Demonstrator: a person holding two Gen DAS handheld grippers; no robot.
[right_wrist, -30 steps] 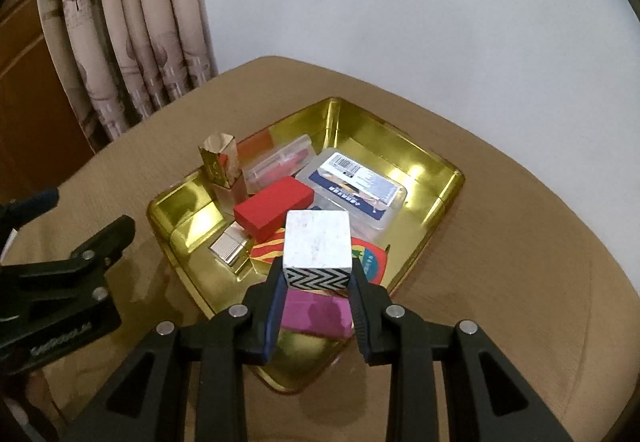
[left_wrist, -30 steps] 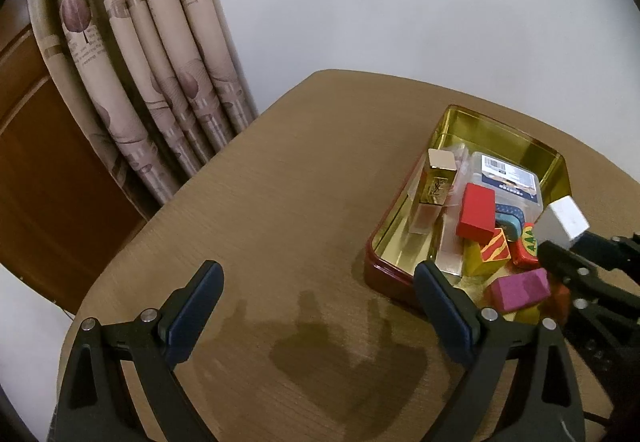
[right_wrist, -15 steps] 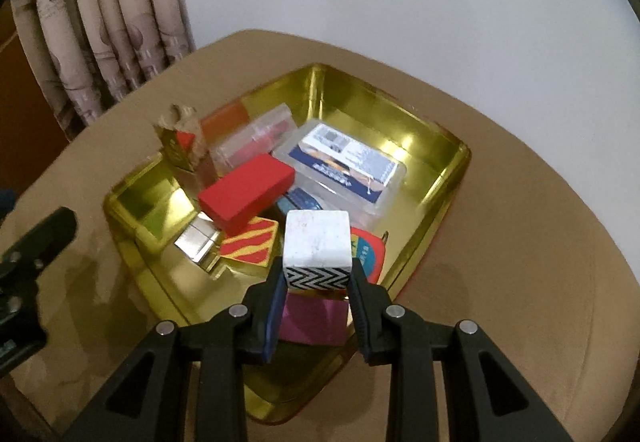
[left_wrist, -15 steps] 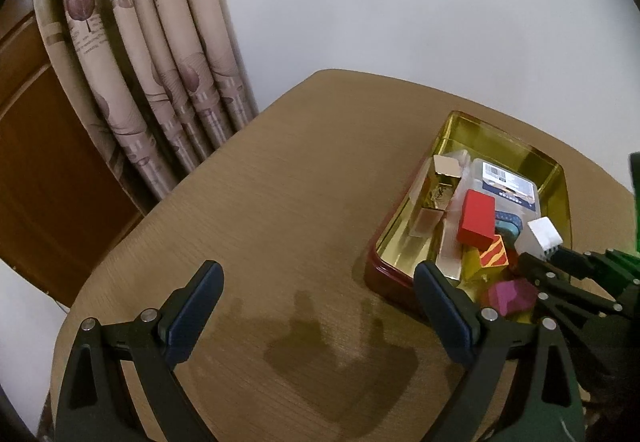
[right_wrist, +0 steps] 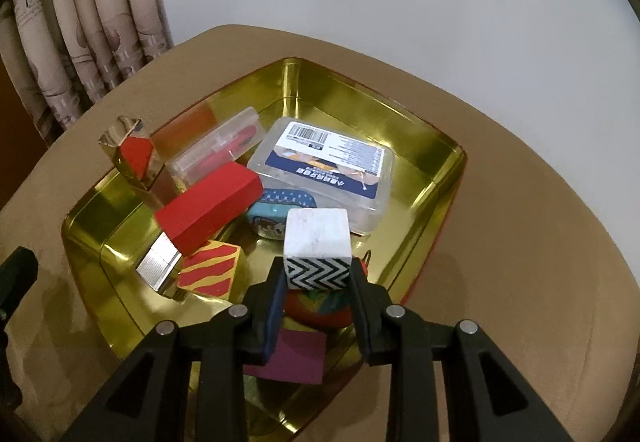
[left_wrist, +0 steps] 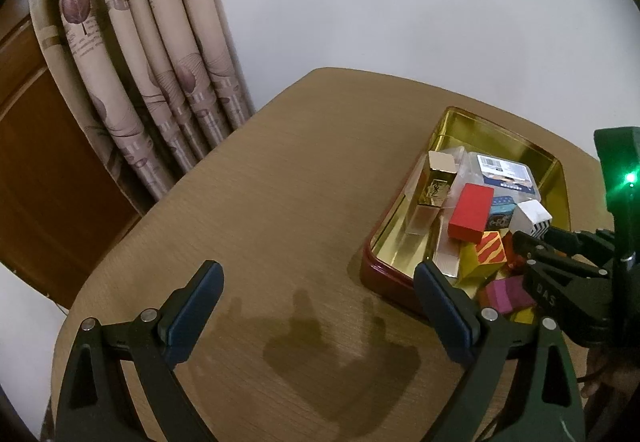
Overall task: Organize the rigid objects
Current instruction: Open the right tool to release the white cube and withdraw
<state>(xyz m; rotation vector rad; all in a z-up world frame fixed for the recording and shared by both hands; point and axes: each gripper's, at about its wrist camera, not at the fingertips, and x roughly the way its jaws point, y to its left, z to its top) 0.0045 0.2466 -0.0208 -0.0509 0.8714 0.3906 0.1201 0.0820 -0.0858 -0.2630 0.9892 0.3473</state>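
Note:
My right gripper (right_wrist: 318, 276) is shut on a white cube with black zigzag sides (right_wrist: 317, 242) and holds it low over the near part of a gold tin tray (right_wrist: 432, 157). The cube also shows in the left wrist view (left_wrist: 530, 215). In the tray lie a red block (right_wrist: 208, 209), a yellow block with red stripes (right_wrist: 212, 270), a purple block (right_wrist: 296, 360), a clear plastic box with a label (right_wrist: 328, 169), a gold perfume bottle (right_wrist: 132, 153) and a small teal tin (right_wrist: 280, 209). My left gripper (left_wrist: 316, 306) is open and empty over bare table, left of the tray (left_wrist: 556, 169).
The round brown table (left_wrist: 280, 181) stands against a white wall. Patterned curtains (left_wrist: 132, 53) and a wooden door (left_wrist: 36, 161) are at the left. A clear case with red contents (right_wrist: 224, 145) lies at the tray's far left side.
My right gripper has moved forward and down over the tray with the cube in it. The left gripper has stayed open in about the same place.

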